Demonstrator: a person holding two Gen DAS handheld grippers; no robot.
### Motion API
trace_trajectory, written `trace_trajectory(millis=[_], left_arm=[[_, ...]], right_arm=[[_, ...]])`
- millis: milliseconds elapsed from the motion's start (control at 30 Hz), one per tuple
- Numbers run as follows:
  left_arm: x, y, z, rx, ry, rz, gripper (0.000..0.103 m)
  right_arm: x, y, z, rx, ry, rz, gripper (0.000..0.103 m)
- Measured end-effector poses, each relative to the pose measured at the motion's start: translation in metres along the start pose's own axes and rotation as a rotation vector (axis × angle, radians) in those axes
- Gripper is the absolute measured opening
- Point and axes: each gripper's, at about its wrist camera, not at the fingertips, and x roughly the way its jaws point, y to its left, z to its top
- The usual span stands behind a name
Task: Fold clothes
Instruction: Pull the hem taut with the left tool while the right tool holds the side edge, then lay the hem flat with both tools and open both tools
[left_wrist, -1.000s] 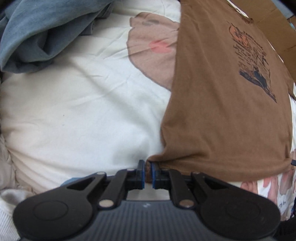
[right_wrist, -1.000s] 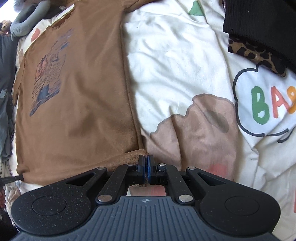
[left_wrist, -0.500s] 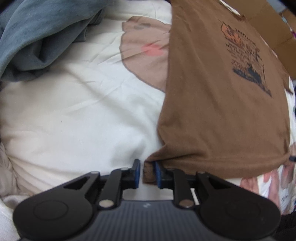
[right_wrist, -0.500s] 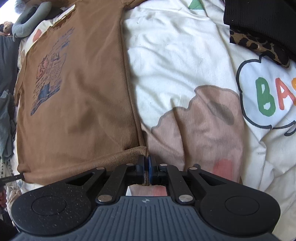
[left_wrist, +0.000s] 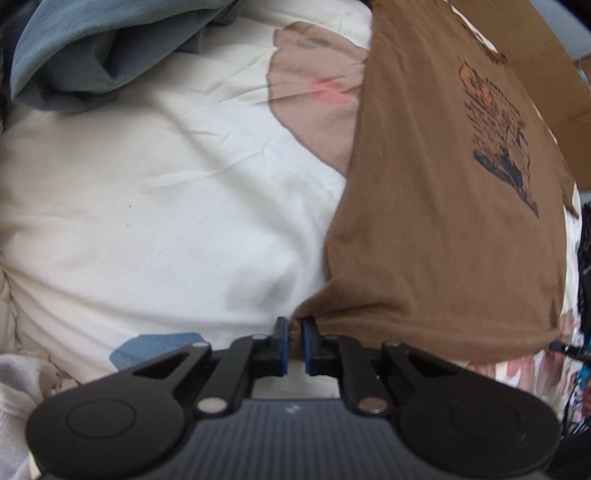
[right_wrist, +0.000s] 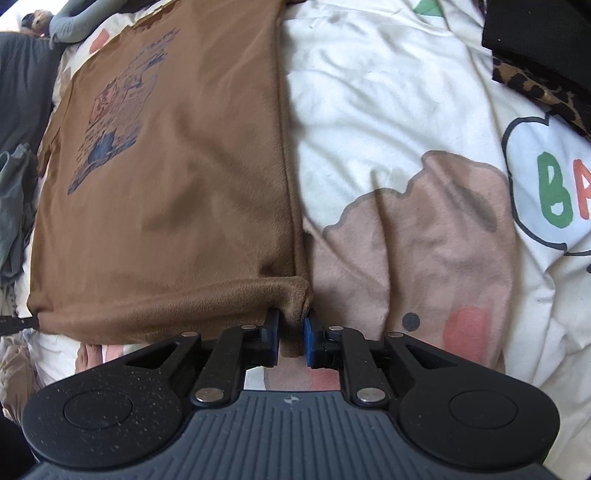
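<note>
The left gripper has closed again on the near left hem corner of the brown T-shirt, its blue pads almost together with a thin fold of cloth pinched between them. The right gripper is at the near right hem corner; its jaws have just been opening a little, a bunched wad of brown cloth sits between them, and whether the pads press it firmly I cannot tell. The shirt lies flat, print up, on a white cartoon-printed duvet, its hem nearest both cameras. The risk, as I judge it: the right corner could slip out if that gripper lifts with so loose a hold, so only the left side would rise and the fold would skew. The left pinch is shallow and could also pull free under tension. Counted: one brown shirt, two grippers, one blue-grey garment heaped beyond the left side, and one black garment over a leopard-print one far right.
</note>
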Motion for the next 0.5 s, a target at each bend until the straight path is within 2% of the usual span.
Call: trace_trajectory(millis=[67, 300, 500], left_arm=[[-0.004, -0.004, 0.0, 0.02, 0.006, 0.018, 0.006], [-0.04, -0.019, -0.006, 0.032, 0.029, 0.035, 0.005], [-0.092, -0.035, 0.002, -0.014, -0.031, -0.015, 0.005]], right_arm=[[-0.003, -0.001, -0.001, 0.011, -0.001, 0.012, 0.006], [-0.038, 0.01, 0.003, -0.028, 0.029, 0.015, 0.005], [-0.096, 0.027, 0.014, -0.053, 0.004, 0.068, 0.004]])
